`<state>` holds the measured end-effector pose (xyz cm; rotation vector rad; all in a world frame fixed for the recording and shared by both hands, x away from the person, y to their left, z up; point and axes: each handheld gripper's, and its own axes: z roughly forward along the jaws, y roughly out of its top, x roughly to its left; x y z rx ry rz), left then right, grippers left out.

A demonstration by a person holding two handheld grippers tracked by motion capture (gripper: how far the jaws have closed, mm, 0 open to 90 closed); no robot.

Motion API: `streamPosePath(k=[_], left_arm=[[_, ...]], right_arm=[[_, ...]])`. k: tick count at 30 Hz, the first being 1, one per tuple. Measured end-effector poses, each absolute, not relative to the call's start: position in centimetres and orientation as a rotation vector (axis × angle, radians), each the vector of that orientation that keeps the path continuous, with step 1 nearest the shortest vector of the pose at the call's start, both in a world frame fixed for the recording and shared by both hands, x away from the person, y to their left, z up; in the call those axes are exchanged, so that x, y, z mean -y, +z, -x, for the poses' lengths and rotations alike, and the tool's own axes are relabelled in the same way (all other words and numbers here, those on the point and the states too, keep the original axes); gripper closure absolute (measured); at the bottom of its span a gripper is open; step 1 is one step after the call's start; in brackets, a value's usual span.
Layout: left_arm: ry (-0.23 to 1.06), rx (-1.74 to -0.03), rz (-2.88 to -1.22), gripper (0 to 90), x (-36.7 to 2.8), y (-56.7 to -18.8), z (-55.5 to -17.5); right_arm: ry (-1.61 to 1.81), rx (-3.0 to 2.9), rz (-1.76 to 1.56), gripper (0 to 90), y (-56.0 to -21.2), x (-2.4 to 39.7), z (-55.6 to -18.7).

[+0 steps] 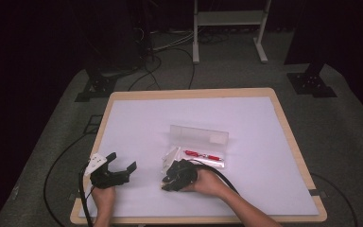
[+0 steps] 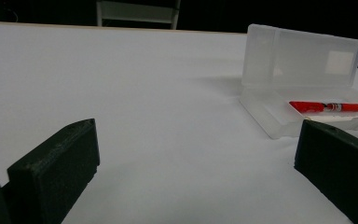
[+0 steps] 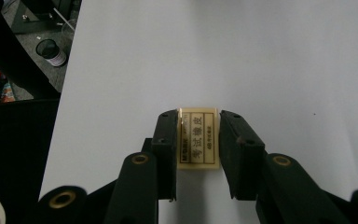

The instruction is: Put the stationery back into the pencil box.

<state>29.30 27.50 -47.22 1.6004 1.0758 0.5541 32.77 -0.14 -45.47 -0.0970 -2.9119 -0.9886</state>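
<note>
Eraser (image 3: 198,137), cream with a printed label, lies flat on the white table sheet (image 1: 137,123) near the person's edge, just left of the pencil case. It sits between the jaws of the right gripper (image 3: 198,140); both jaws appear to touch its long sides, so I judge it grasped, though not yet lifted off the sheet. In the high view the right gripper (image 1: 172,177) and its hand cover the eraser.

Clear plastic pencil case (image 1: 203,151) stands open at the table's middle, lid upright on the far side. One red pen (image 1: 202,154) lies in its tray.

Left gripper (image 1: 122,171), near left, jaws spread wide and holding nothing, rests apart from the work.

Assessment: the case is open and the pen is stowed. Outstanding, as I judge it: lift the eraser, carry it right into the tray, release, close the lid.
</note>
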Motion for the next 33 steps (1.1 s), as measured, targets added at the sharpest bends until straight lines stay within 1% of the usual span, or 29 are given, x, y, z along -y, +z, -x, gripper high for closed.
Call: streamPosePath(k=[9, 22, 33], left_arm=[[0.552, -1.075, -1.598, 0.0, -27.6, -47.2, -29.3], [0.552, -1.075, -1.598, 0.0, -27.6, -47.2, -29.3], [0.55, -1.073, -1.596, 0.0, -27.5, -47.2, -29.3]], right_arm=[[-0.999, 2.928, 0.09, 67.9, -44.7, 0.8, -33.1], [-1.031, 2.954, 0.142, 68.0, -42.6, 1.9, -34.7], [-1.052, 2.98, 0.179, 68.1, -41.2, 2.0, -36.1]])
